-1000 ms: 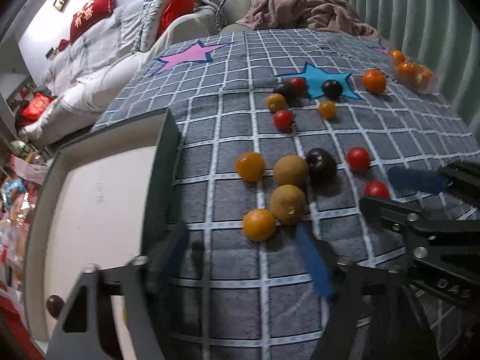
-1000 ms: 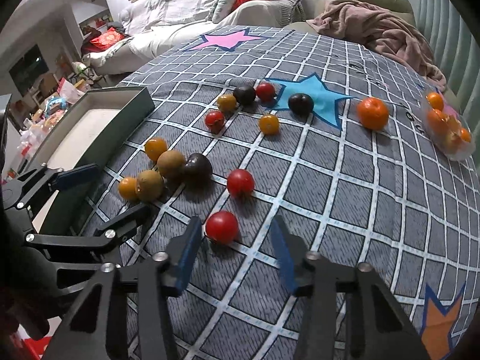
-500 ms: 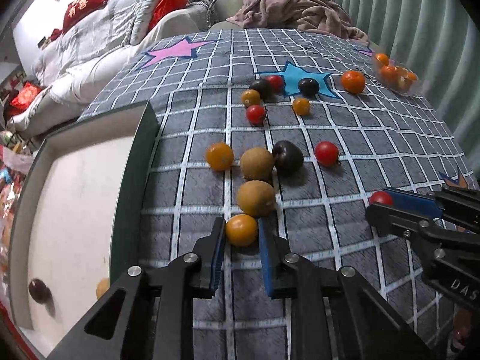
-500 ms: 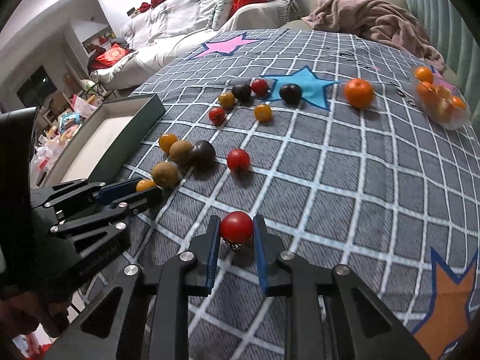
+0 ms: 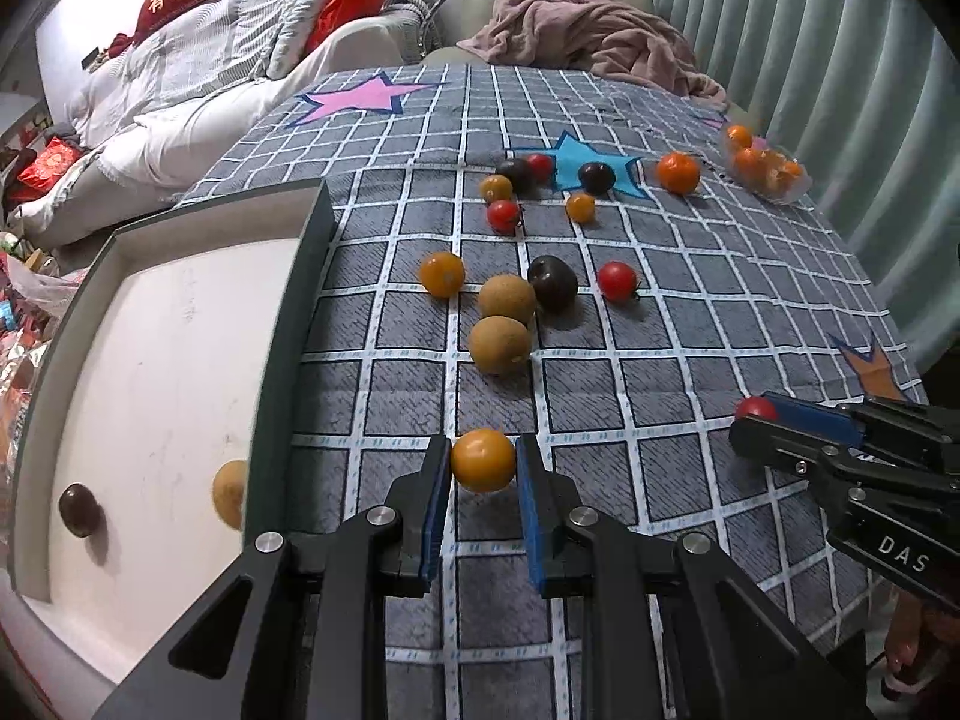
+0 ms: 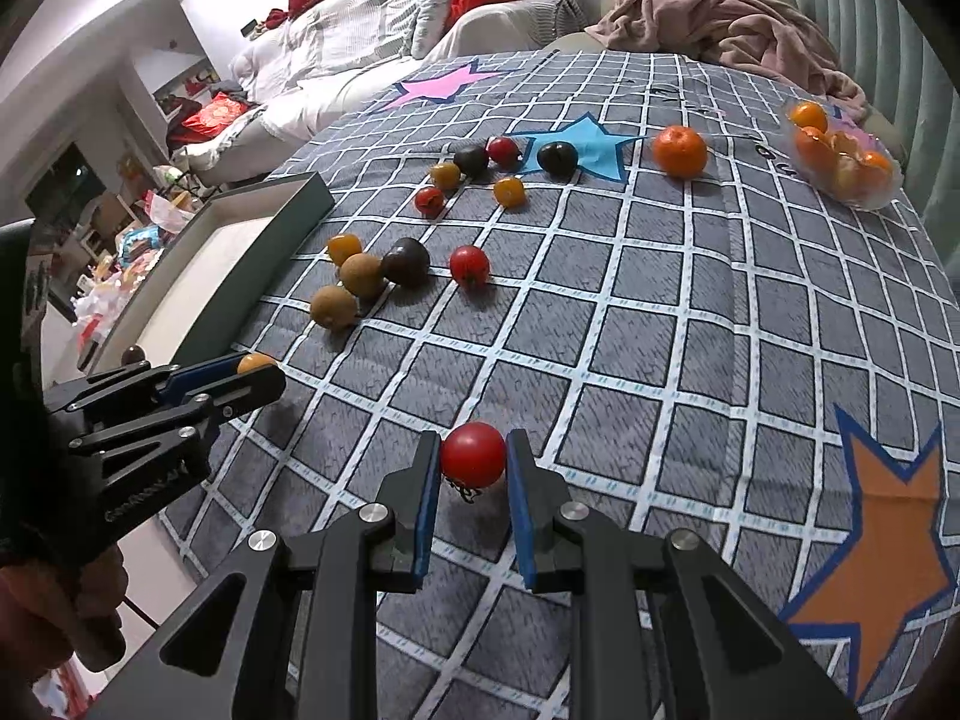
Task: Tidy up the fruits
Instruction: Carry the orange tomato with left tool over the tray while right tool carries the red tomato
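Left gripper point(image 5: 483, 468): I am clamping my 2 blue pads on a small orange fruit point(image 5: 483, 459), holding it just above the grid-patterned cloth point(image 5: 690, 312), beside the tray wall.
Right gripper point(image 6: 473, 462): I am pinching a red tomato point(image 6: 473, 453) between my pads, over the cloth near its front edge.
Tray point(image 5: 288, 324): it is sitting to my left, holding 1 dark fruit point(image 5: 79, 509) and 1 yellowish fruit point(image 5: 231, 493) partly hidden by the wall.
Loose fruit: 2 brown round fruits point(image 5: 498, 344) are lying touching each other, with a dark plum point(image 5: 552, 283) touching the farther one, and an orange one point(image 5: 441, 273) and a red tomato point(image 5: 617, 280) nearby.
Far fruit: a cluster is lying around the blue star point(image 5: 591, 171); a clear bag of oranges point(image 5: 765, 168) is sitting at the far right edge.
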Available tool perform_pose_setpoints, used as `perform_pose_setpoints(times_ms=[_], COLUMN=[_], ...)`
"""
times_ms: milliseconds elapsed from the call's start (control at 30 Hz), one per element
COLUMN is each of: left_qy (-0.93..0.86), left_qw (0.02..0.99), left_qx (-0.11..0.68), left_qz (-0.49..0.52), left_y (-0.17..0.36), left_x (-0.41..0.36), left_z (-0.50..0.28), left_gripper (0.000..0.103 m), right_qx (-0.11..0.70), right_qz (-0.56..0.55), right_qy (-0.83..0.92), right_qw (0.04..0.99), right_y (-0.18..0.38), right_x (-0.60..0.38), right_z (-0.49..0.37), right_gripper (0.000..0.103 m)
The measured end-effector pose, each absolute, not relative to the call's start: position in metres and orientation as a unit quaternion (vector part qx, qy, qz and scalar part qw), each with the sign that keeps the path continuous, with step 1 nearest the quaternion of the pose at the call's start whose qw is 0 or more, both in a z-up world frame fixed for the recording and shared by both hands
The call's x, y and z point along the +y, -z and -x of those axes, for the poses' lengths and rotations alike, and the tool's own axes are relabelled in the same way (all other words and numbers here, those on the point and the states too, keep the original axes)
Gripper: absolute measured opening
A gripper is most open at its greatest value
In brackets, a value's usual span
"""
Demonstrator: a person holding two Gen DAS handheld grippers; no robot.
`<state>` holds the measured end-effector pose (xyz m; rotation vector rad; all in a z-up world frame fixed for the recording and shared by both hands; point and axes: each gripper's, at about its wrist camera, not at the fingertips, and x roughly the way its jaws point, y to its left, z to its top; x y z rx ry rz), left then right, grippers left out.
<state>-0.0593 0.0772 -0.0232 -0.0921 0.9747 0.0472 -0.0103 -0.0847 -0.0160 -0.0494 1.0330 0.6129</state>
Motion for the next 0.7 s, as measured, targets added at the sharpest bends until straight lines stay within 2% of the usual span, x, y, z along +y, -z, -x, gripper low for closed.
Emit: perform_pose_setpoints(times_ms=[700], left_qy=[-0.049], left_qw=[0.900], left_qx=[0.423], left_qz=[0.094], left_y=[-0.010], left_x=[0.136], left_z=[0.097], left_gripper=[0.023], right_qx=[0.469], right_qz=[0.053], right_qy=[-0.316], right_qw=[0.823], right_y=[-0.019], right_x=[-0.037], right_z=[0.030], right_gripper=[0.024])
